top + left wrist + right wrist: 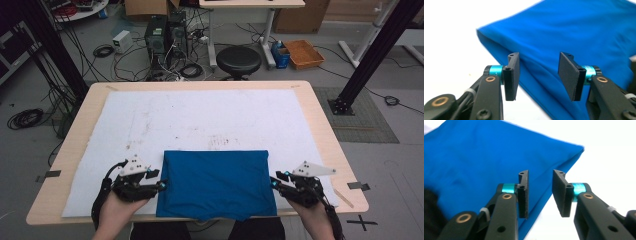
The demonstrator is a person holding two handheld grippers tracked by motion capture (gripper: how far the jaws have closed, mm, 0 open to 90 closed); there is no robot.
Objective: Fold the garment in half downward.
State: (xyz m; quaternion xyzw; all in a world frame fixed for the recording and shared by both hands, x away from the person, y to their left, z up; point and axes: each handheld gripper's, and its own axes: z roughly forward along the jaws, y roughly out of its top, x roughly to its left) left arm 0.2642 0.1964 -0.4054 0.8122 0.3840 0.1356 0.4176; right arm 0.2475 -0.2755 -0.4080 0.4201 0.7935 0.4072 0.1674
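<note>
Folded blue cloth (216, 183) sits at the worktop's (320, 125) near edge. Both the left tool (161, 180) and right tool (274, 180) are spread, pinching nothing, so we'd back off level without snagging the side edges.

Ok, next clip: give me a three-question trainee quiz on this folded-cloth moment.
1. True or false: the blue cloth lies folded flat on the white mat.
2. Which describes the left gripper and right gripper? A) both shut on the cloth B) both open, one at each side edge of the cloth C) one open, one shut on the cloth
3. Fill in: beyond the table's far edge stands a black round ____.

Key: 1 true; 2 B; 3 stool.
</note>
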